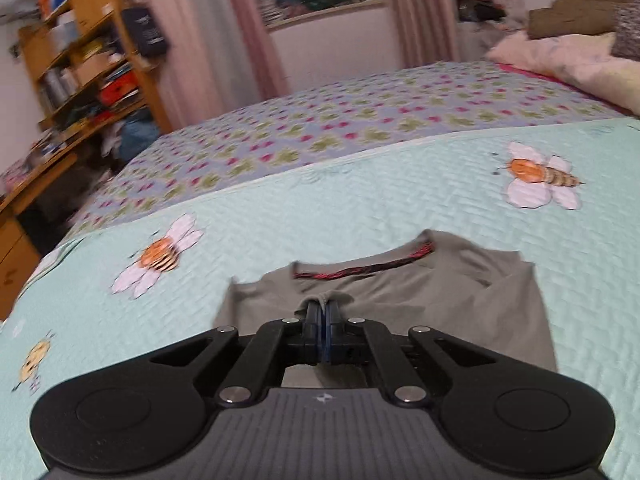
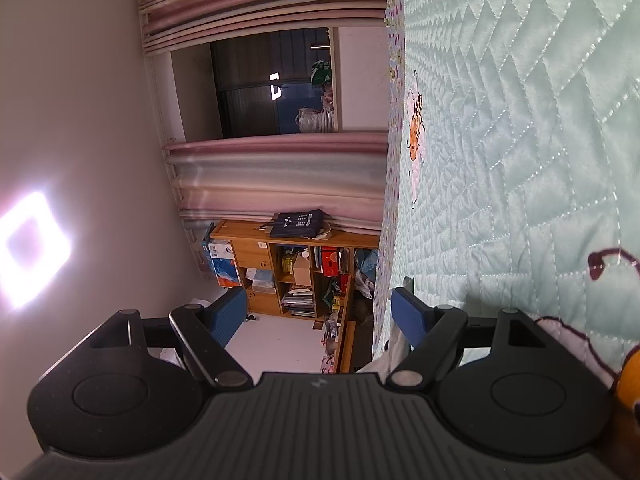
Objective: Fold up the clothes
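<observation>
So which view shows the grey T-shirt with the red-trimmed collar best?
The left wrist view: the grey T-shirt with the red-trimmed collar lies spread on the mint quilted bedspread, pinched by the left gripper. The right wrist view shows no shirt.

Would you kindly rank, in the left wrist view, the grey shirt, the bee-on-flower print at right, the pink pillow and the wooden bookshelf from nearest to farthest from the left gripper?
1. Grey shirt: pinched in the left gripper.
2. Bee-on-flower print: right, on the mint quilt.
3. Pink pillow at far right and wooden bookshelf at far left: too close to call.
</observation>
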Motion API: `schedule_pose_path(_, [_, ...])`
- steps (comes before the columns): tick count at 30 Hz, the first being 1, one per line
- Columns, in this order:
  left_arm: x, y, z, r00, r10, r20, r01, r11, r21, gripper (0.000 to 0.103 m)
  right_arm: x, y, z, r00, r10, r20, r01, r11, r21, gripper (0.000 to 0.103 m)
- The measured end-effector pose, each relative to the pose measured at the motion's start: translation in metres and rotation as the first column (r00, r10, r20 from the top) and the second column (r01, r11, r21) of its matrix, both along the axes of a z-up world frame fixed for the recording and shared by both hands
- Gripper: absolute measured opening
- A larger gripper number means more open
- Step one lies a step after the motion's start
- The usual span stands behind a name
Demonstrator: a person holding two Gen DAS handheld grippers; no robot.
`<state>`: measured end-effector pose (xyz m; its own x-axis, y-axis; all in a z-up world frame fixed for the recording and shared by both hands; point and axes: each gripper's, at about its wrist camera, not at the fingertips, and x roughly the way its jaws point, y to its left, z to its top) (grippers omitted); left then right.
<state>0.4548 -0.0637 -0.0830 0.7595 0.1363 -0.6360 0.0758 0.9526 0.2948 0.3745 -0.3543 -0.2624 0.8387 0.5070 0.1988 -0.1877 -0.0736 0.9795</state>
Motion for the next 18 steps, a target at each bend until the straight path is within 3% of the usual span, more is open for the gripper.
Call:
schedule_pose_path(5, [0.011, 0.002, -0.027, 0.985, 0.084, -0.149, -0.072, 0.994, 0.085, 0.006, -0.001, -0.001, -0.001, 1.0, 0.002, 0.001, -0.002, 1.0, 0.006, 0.08])
schedule_pose_path(6, [0.012, 0.001, -0.031, 0.981, 0.087, -0.174, -0.073, 0.993, 0.089, 0.013, -0.001, -0.001, -0.001, 1.0, 0.002, 0.001, -0.002, 1.0, 0.008, 0.08])
schedule_pose_path(7, [0.012, 0.001, -0.033, 0.976, 0.105, -0.189, -0.087, 0.991, 0.104, 0.027, -0.001, -0.001, -0.001, 1.0, 0.002, 0.002, -0.002, 1.0, 0.01, 0.08])
schedule_pose_path(8, [0.012, 0.001, -0.034, 0.971, 0.141, -0.191, -0.117, 0.984, 0.135, 0.043, -0.001, -0.001, -0.002, 1.0, 0.002, 0.002, -0.002, 1.0, 0.011, 0.08])
schedule_pose_path(9, [0.011, 0.0, -0.033, 0.967, 0.181, -0.18, -0.152, 0.975, 0.164, 0.049, -0.001, -0.002, -0.002, 1.0, 0.002, 0.002, -0.002, 1.0, 0.013, 0.08])
schedule_pose_path(11, [0.01, -0.002, -0.025, 0.956, 0.266, -0.126, -0.236, 0.948, 0.212, 0.052, -0.001, -0.002, -0.003, 1.0, 0.003, 0.003, -0.003, 1.0, 0.017, 0.08])
schedule_pose_path(12, [0.009, -0.005, -0.018, 0.956, 0.276, -0.101, -0.252, 0.946, 0.203, 0.051, -0.001, -0.002, -0.003, 1.0, 0.003, 0.003, -0.003, 1.0, 0.02, 0.08])
schedule_pose_path(14, [0.008, -0.013, 0.0, 0.974, 0.219, -0.058, -0.212, 0.972, 0.102, 0.051, -0.001, -0.002, -0.003, 1.0, 0.003, 0.004, -0.003, 1.0, 0.024, 0.08])
schedule_pose_path(16, [0.009, -0.034, 0.012, 0.997, 0.062, -0.047, -0.061, 0.998, 0.014, 0.052, -0.002, -0.002, -0.004, 1.0, 0.004, 0.006, -0.004, 1.0, 0.027, 0.08])
schedule_pose_path(18, [0.018, -0.064, 0.012, 0.995, -0.084, -0.054, 0.084, 0.997, -0.003, 0.058, -0.002, -0.003, -0.006, 1.0, 0.005, 0.007, -0.005, 0.999, 0.032, 0.08])
